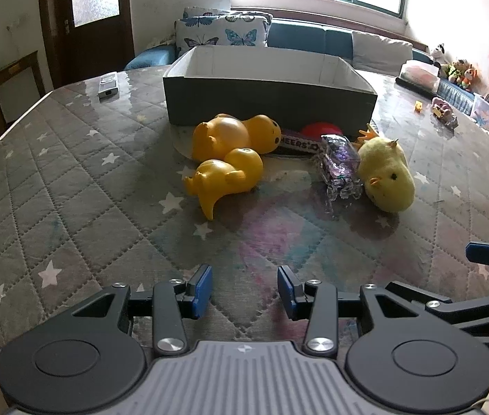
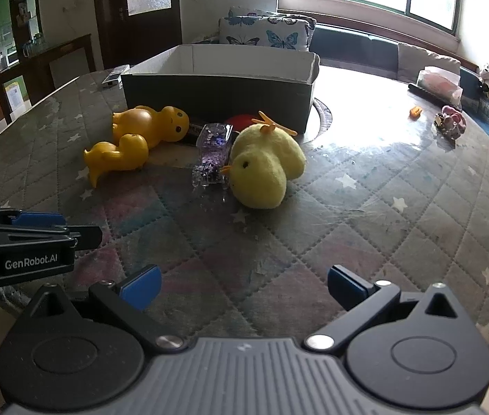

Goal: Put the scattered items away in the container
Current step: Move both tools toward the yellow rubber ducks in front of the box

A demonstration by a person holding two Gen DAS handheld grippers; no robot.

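Yellow toys — two rubber ducks (image 1: 225, 159), a plush chick (image 2: 265, 166) and a clear trinket (image 2: 211, 157) — lie untouched on the quilted table (image 1: 71, 180) just before the apparently empty box (image 1: 268, 97), while the left gripper (image 1: 244, 292) and right gripper (image 2: 244, 287) hover spread and empty, the tidying seemingly not begun.

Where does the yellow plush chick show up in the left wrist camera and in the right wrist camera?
Left wrist view: the yellow plush chick lies right of centre, beside the clear glittery toy.
Right wrist view: the chick lies near centre, again right of that glittery toy.
Shared landmark: the dark open box behind it.
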